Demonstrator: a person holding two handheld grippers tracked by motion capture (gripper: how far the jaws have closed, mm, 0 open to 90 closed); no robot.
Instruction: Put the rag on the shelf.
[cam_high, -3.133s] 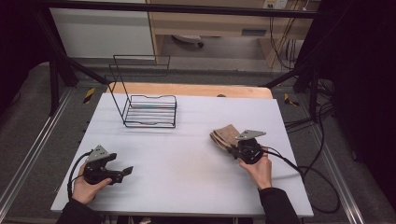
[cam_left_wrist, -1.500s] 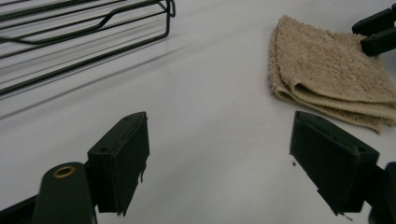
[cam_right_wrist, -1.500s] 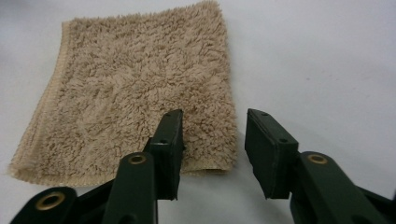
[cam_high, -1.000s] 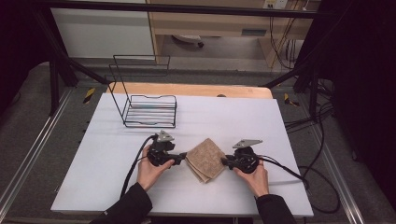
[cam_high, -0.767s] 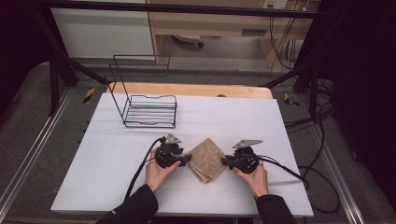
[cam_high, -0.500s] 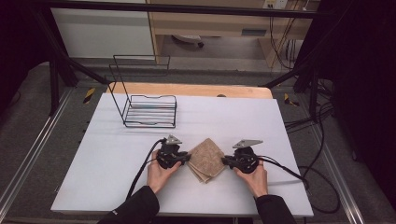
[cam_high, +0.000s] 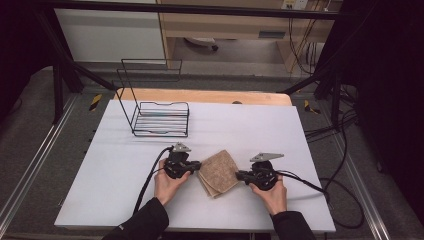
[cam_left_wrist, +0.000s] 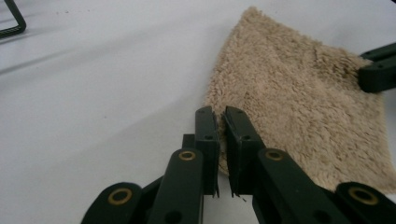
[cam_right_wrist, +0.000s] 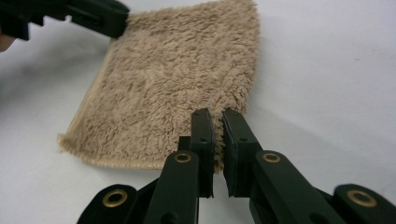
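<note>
- The white table (cam_high: 115, 165) bears everything; places below are told from the folded tan towel (cam_high: 218, 172), which lies on the near middle of it, well short of the front edge.
- The black wire rack (cam_high: 159, 112) stands well apart from the towel, beyond it and off to its left, in the same spot as in the earliest picture.
- The towel itself has changed place most: about three seconds ago it lay farther right and farther back, under the right gripper alone; a second ago it was already in the middle, and since then it has barely shifted.
- The left gripper (cam_high: 196, 165) sits at the towel's left corner. In the earliest picture it rested far off to the left near the front of the table; by a second ago it had come up to the cloth. In the left gripper view its jaws stand almost together, pinched on the towel's (cam_left_wrist: 299, 102) corner edge.
- The right gripper (cam_high: 241, 175) sits at the towel's right corner, much where it was half a second ago. In the right gripper view its jaws are nearly closed on the towel's (cam_right_wrist: 177, 93) near edge, with a strip of pile between them.
- Each gripper view shows the other gripper's black jaw tip at the far corner of the cloth.
</note>
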